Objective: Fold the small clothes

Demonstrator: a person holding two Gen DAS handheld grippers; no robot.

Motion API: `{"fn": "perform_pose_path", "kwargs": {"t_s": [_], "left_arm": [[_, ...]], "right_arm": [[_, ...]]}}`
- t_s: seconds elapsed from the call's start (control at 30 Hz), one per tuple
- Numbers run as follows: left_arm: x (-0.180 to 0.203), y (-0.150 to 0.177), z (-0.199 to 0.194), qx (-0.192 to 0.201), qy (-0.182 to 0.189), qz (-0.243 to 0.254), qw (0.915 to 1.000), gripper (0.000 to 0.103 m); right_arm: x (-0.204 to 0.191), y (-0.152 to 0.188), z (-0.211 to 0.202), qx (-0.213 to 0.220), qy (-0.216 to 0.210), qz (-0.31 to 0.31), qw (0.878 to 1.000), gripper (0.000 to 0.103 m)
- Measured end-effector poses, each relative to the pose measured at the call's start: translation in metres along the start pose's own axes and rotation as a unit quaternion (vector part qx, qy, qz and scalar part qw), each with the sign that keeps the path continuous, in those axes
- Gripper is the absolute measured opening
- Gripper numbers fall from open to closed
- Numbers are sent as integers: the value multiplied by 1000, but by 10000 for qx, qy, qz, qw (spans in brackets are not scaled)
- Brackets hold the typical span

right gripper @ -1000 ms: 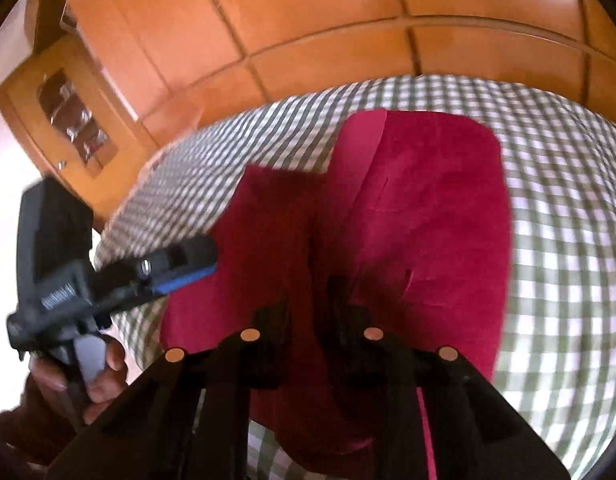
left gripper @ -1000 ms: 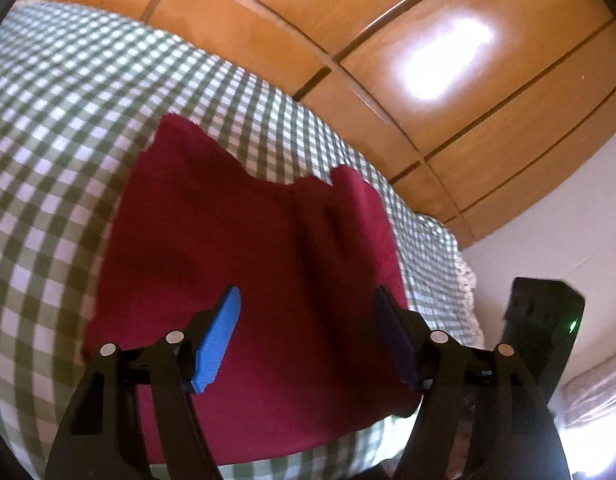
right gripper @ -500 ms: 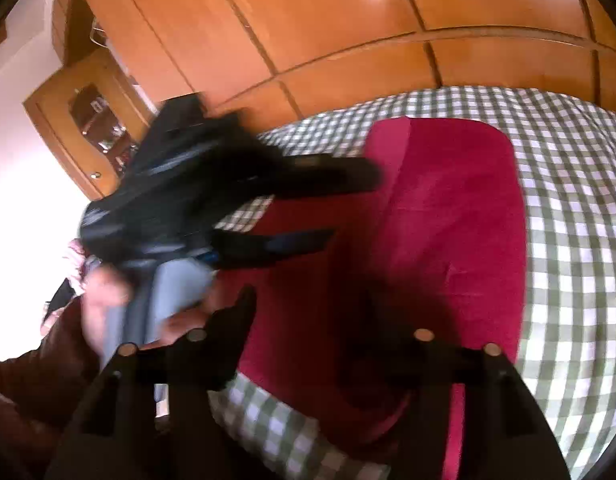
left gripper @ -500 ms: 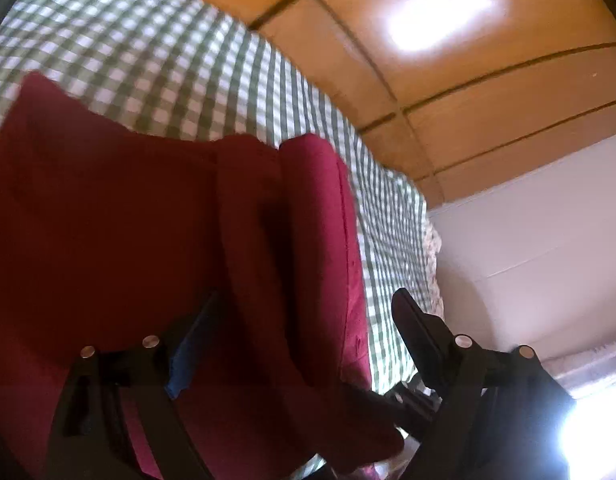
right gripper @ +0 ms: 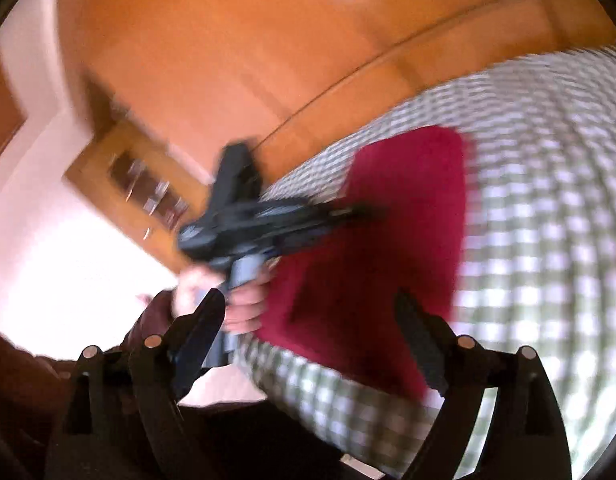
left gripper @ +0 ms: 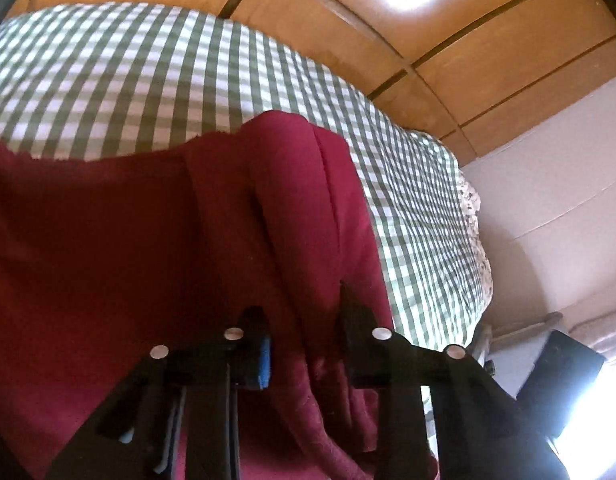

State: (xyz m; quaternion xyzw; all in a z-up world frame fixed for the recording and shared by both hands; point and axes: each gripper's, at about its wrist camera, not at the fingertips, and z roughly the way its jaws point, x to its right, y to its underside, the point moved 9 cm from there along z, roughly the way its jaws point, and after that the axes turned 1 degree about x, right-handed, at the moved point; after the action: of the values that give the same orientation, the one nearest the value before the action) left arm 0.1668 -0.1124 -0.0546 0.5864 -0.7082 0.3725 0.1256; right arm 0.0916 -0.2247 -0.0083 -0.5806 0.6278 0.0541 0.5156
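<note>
A dark red garment (left gripper: 147,240) lies on a green-and-white checked cloth (left gripper: 147,80), its right side gathered into lengthwise folds. My left gripper (left gripper: 301,308) is closing its jaws on one of those folds near the garment's right edge, and the fabric bunches between the pads. The blurred right wrist view shows the garment (right gripper: 388,240) below and ahead of my right gripper (right gripper: 308,300), whose jaws are opening wide with nothing between them. There the left gripper (right gripper: 364,211), held by a hand (right gripper: 243,304), reaches onto the garment from the left.
Wooden wardrobe panels (left gripper: 468,40) rise behind the checked surface. A white wall (left gripper: 548,180) and a black device (left gripper: 560,376) lie past its right edge. A wooden cabinet with glass doors (right gripper: 147,188) stands at the left in the right wrist view.
The right gripper let go of the garment, opened and drew back towards its near corner. The left gripper moved to the folded right side and narrowed its wide jaws onto a fold.
</note>
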Motion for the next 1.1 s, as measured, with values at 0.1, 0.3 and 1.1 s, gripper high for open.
{"fn": "perform_pose_path", "kwargs": {"t_s": [0.1,0.3,1.1], "left_arm": [[7,-12,-5,136,-85,126,9998,21],[9,-17,-52,352,-166,451,9982,19],[-162,10,-155,1206,-2123,-723,9670,43]], "right_arm": [[28,6,5,-144,694,-3,9975,74],[-9,31,50,-707,656,-699,9929,41],[-96,45,155,-1649,-104,-1702,9715,52]]}}
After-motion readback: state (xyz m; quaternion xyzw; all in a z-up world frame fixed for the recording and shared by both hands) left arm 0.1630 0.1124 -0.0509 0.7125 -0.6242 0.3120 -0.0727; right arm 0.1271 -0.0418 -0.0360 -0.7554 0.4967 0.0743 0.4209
